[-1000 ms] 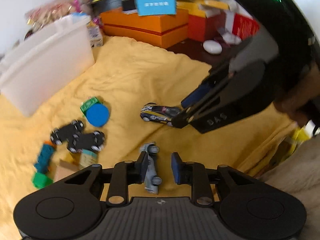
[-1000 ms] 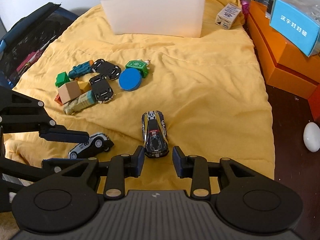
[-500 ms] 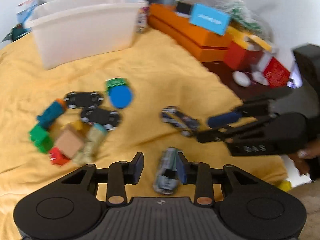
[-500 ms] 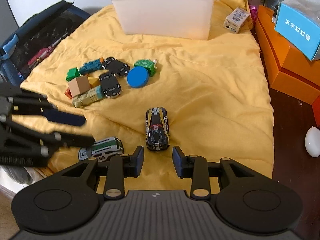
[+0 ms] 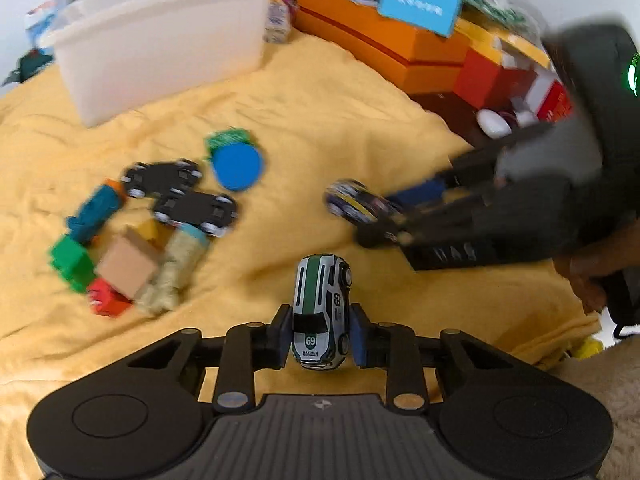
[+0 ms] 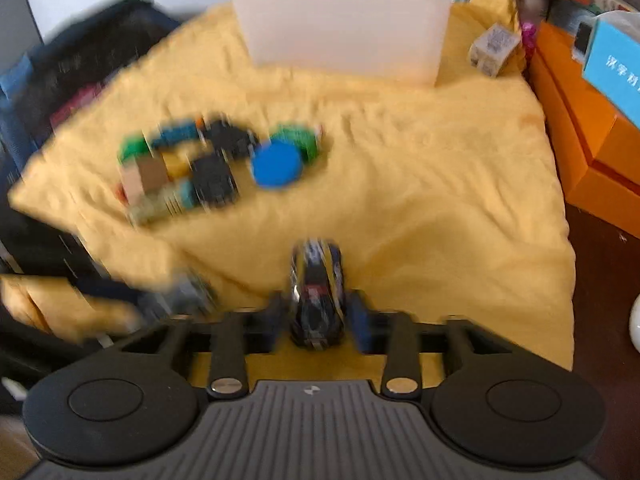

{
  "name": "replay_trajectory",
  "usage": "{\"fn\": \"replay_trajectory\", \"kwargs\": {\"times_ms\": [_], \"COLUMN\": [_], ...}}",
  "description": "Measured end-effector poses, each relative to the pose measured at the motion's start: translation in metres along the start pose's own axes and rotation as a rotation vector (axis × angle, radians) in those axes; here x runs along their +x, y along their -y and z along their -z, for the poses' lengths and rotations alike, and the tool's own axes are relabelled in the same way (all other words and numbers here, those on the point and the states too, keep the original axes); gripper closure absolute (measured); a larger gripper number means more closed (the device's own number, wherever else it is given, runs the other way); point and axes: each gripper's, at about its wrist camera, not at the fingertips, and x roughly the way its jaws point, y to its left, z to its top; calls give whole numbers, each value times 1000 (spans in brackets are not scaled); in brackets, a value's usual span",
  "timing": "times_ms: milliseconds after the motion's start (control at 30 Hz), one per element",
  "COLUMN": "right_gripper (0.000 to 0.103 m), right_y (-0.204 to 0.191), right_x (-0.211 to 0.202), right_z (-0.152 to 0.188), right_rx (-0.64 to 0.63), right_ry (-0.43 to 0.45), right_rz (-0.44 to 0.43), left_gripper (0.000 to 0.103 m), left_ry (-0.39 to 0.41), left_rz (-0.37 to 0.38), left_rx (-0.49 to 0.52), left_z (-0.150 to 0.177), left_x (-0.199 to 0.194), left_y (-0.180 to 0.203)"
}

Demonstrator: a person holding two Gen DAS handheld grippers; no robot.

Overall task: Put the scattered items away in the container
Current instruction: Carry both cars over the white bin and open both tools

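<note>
Between the left gripper (image 5: pixel 320 338) pads sits the white-green car (image 5: pixel 321 312), gripped, lengthwise along them; right gripper (image 6: pixel 317 318) straddles the dark car (image 6: pixel 317 294), grip unclear.

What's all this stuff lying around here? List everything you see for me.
white-and-green toy car: 1, number 69, between the left gripper's fingers
dark blue-and-yellow toy car: 1, between the right gripper's fingers
black wheeled chassis: 2, black, undersides up, in the toy pile
blue disc: 1, beside the pile
small blocks: several, green, red, tan, teal, in the pile
container: 1, white, far end of the blanket
blanket: 1, yellow, under everything
boxes: several, orange and red, right of the blanket
left gripper: 1, black
right gripper: 1, black
</note>
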Motion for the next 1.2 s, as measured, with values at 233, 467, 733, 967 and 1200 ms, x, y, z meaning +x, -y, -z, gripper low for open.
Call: {"fn": "replay_trajectory", "kwargs": {"times_ms": [233, 467, 733, 967, 1200], "right_gripper": [70, 70, 70, 68, 65], "right_y": [-5, -2, 13, 40, 48], "right_x": [-29, -47, -40, 8, 9], "right_z": [-13, -77, -170, -216, -204], "right_rx": [-4, 7, 39, 157, 218], "right_ry": [70, 222, 379, 356, 341], "right_rz": [11, 56, 152, 189, 163], "left_gripper": [70, 70, 70, 65, 56], "left_ry": [132, 307, 375, 349, 380], "left_rz": [-36, -140, -164, -208, -158], "left_rx": [-32, -60, -56, -50, -86], "left_z": [-35, -114, -205, -237, -215], "left_x": [-36, -67, -54, -3, -18], "left_y": [-34, -86, -141, -167, -166]}}
